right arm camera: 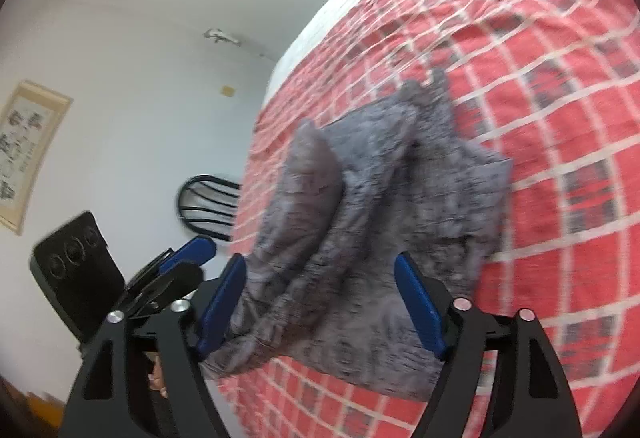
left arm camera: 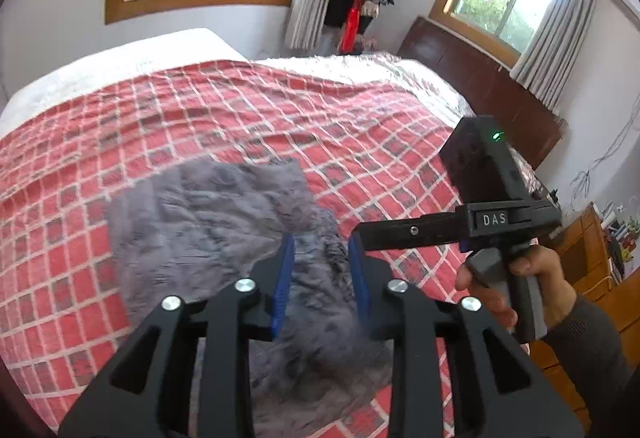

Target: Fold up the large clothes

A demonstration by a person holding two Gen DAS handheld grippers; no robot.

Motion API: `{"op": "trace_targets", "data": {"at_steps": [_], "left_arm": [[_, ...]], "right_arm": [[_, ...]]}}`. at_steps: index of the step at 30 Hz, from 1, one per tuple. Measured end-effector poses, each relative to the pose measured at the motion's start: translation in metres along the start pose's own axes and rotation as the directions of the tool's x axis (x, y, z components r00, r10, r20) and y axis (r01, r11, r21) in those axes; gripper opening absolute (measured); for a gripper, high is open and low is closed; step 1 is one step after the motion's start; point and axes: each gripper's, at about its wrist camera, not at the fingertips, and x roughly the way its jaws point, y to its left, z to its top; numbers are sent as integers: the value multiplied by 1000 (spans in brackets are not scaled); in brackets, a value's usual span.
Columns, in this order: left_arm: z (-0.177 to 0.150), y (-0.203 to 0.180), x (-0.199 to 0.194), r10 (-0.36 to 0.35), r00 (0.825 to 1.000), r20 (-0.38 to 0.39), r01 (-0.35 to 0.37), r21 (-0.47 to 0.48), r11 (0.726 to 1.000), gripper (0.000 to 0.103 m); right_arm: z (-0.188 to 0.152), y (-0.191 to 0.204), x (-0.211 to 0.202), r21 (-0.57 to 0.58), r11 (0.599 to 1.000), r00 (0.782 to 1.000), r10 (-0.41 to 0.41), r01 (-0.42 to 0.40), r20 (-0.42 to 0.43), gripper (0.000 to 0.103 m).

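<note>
A grey fuzzy garment (left arm camera: 224, 230) lies partly folded and rumpled on the red checked bedspread (left arm camera: 200, 110). My left gripper (left arm camera: 322, 278) hangs just over its near part, blue pads apart with cloth seen between them, not pinched. My right gripper (right arm camera: 320, 302) is open wide above the garment (right arm camera: 380, 206), which bunches into a raised fold at the left. In the left wrist view the right gripper (left arm camera: 362, 234) reaches in from the right, held by a hand. The left gripper (right arm camera: 192, 258) shows at the lower left of the right wrist view.
The bedspread (right arm camera: 540, 118) covers a wide bed with a white mattress edge (left arm camera: 120, 50). A dark wooden headboard (left arm camera: 480, 78) and wooden drawers (left arm camera: 580, 250) stand right. A coat rack (left arm camera: 360, 2), two windows and a black chair (right arm camera: 208, 206) line the walls.
</note>
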Motion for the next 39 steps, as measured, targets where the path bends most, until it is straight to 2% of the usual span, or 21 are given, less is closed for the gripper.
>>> {"op": "trace_targets", "data": {"at_steps": [4, 5, 6, 8, 9, 12, 18, 24, 34, 36, 39], "left_arm": [[-9, 26, -10, 15, 1000, -4, -15, -37, 999, 31], [-12, 31, -10, 11, 1000, -9, -12, -47, 999, 31], [-17, 38, -9, 11, 1000, -19, -12, -59, 998, 31], [-24, 43, -10, 14, 999, -32, -16, -63, 998, 31], [-28, 44, -10, 12, 999, -36, -14, -61, 998, 31], [-37, 42, -12, -5, 999, -48, 3, -41, 999, 31], [-43, 41, -6, 6, 998, -60, -9, -36, 999, 31], [-31, 56, 6, 2, 998, -64, -7, -86, 996, 31], [-31, 70, 55, -21, 995, -102, 9, -117, 993, 32], [-33, 69, 59, -20, 994, -108, 8, -116, 993, 31], [-35, 63, 64, 20, 992, -126, -30, -84, 996, 33]], "right_arm": [[9, 5, 27, 4, 1000, 999, 14, -14, -30, 85], [10, 6, 30, -3, 1000, 999, 9, -9, -32, 81], [13, 12, 35, -36, 999, 999, -16, 15, -28, 54], [17, 28, 35, -143, 986, 996, -86, 84, -4, 28], [17, 36, 30, -181, 976, 993, -115, 117, 23, 21], [14, 50, 13, -236, 957, 985, -158, 169, 66, 13], [6, 31, -9, -224, 948, 974, -207, 224, 96, 11], [2, 3, -27, -191, 956, 972, -203, 222, 114, 11], [9, -50, 0, -161, 948, 961, -264, 274, 84, 11], [8, -59, 6, -156, 947, 959, -272, 282, 82, 13], [6, -54, -2, -142, 946, 955, -281, 292, 91, 22]]}}
